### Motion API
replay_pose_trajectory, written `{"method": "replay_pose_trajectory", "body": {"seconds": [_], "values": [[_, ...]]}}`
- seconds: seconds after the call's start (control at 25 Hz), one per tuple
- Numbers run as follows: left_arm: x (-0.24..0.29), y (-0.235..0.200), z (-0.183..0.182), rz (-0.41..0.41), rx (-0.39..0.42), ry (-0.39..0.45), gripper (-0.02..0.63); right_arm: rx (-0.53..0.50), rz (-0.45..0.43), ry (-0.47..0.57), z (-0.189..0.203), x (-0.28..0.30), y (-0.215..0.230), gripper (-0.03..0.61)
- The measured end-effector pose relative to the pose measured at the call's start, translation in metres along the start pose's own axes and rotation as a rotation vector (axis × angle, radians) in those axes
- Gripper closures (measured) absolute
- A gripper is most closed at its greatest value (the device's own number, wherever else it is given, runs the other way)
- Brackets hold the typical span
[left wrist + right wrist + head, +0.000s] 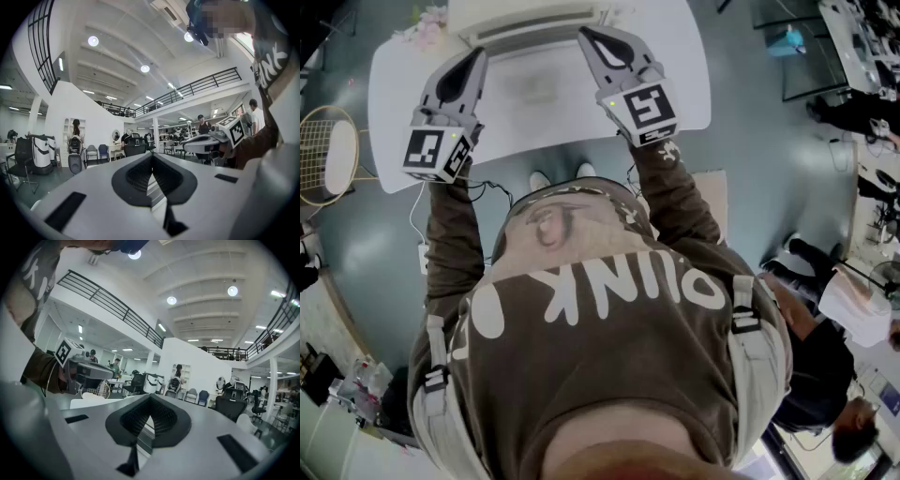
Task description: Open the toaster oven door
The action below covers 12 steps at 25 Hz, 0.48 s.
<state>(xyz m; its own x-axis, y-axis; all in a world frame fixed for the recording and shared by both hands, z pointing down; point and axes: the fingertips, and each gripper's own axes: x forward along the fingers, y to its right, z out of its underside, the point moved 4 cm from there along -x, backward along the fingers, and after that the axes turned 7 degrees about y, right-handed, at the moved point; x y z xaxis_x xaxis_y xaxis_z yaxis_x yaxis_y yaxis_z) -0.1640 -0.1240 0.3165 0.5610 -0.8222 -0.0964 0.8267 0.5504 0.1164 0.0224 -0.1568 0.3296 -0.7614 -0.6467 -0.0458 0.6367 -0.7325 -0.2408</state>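
Observation:
In the head view a white toaster oven [534, 21] stands at the far edge of a white table [553, 108], seen from above. My left gripper [478, 52] and right gripper [584, 34] are held up side by side over the table, tips toward the oven. Both are shut, with nothing between the jaws. In the left gripper view the left gripper [151, 156] has its dark pads meeting at a point, and the right gripper [150, 397] looks the same in its own view. The oven door is hidden from all views.
A badminton racket [328, 150] lies on the floor left of the table, and pale flowers [427, 23] sit at its far left corner. People [853, 309] sit at the right. Office chairs [236, 404] and desks fill the hall behind.

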Motion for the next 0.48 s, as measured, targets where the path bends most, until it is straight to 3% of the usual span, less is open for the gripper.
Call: {"method": "replay_pose_trajectory", "body": {"seconds": [0.48], "values": [[0.0013, -0.0008, -0.0012, 0.004, -0.012, 0.001, 0.611, 0.009, 0.015, -0.008, 0.0039, 0.0023, 0.0019, 0.571]]}}
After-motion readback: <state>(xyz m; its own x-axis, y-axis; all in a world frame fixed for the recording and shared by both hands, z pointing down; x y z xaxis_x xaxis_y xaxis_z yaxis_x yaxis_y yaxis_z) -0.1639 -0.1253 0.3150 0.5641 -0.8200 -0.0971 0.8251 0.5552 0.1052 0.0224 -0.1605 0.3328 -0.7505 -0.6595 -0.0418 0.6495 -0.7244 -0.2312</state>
